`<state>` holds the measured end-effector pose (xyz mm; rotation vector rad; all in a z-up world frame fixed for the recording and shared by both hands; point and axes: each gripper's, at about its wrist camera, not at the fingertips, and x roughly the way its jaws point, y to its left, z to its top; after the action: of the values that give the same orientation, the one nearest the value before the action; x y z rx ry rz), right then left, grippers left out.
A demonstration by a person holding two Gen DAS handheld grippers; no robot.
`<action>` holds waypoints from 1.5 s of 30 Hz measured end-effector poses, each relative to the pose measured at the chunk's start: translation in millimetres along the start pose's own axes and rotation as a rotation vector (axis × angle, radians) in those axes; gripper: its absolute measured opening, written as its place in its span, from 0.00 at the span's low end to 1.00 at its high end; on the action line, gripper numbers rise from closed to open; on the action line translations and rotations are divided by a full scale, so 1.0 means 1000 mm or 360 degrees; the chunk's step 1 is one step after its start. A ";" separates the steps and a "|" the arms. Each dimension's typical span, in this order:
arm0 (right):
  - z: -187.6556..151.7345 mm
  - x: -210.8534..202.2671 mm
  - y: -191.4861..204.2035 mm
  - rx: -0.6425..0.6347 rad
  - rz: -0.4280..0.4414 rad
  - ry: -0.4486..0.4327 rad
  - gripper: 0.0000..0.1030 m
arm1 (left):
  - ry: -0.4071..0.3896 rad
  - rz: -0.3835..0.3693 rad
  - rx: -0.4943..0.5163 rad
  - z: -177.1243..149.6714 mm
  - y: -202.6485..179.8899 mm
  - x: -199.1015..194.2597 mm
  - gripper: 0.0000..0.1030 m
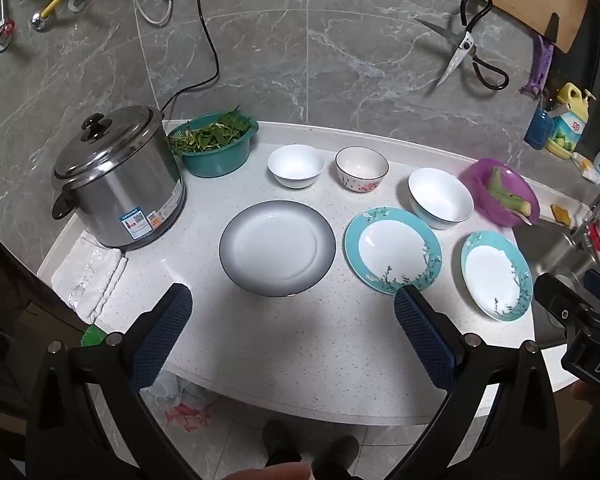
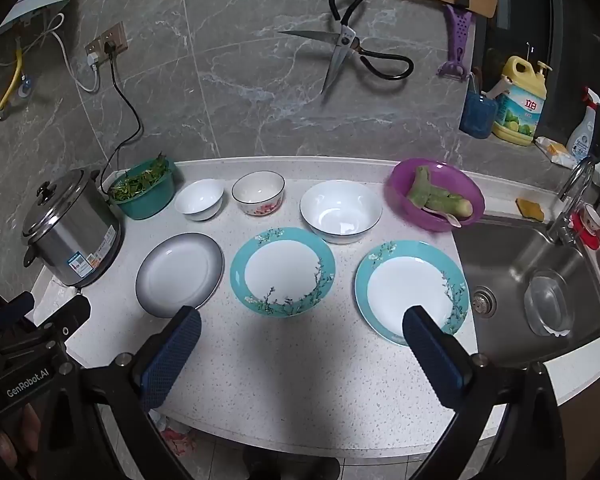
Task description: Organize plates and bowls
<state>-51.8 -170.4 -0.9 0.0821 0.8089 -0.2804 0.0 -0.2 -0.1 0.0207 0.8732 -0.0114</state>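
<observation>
On the white counter lie a grey-rimmed plate (image 1: 277,253) (image 2: 179,274) and two teal floral plates, one in the middle (image 1: 393,255) (image 2: 282,271) and one at the right (image 1: 497,275) (image 2: 412,290). Behind them stand a small white bowl (image 1: 296,165) (image 2: 199,199), a flower-patterned bowl (image 1: 361,168) (image 2: 258,192) and a large white bowl (image 1: 440,197) (image 2: 341,210). My left gripper (image 1: 293,304) is open and empty, above the counter's front edge before the grey plate. My right gripper (image 2: 301,324) is open and empty, its right finger over the right teal plate's near rim.
A steel pot (image 1: 118,178) with lid stands at the left, a green basket of greens (image 1: 214,140) behind it. A purple bowl of vegetables (image 2: 434,192) sits by the sink (image 2: 536,280). A folded cloth (image 1: 88,276) lies at the left edge. Scissors (image 2: 344,48) hang on the wall.
</observation>
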 end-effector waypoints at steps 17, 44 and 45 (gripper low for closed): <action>-0.003 -0.004 0.002 -0.0009 -0.0011 -0.0010 1.00 | 0.0003 0.0018 -0.0009 -0.005 0.004 -0.007 1.00; -0.005 -0.003 0.002 -0.0012 -0.0016 -0.0008 1.00 | 0.0004 0.0030 -0.0007 -0.007 0.006 -0.006 1.00; -0.005 -0.003 0.002 -0.0012 -0.0016 -0.0007 1.00 | 0.0005 0.0029 -0.0009 -0.007 0.006 -0.006 1.00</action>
<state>-56.8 -167.2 -2.3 0.0701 0.8061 -0.2868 -9.2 5.6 -0.1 0.0235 0.8763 0.0080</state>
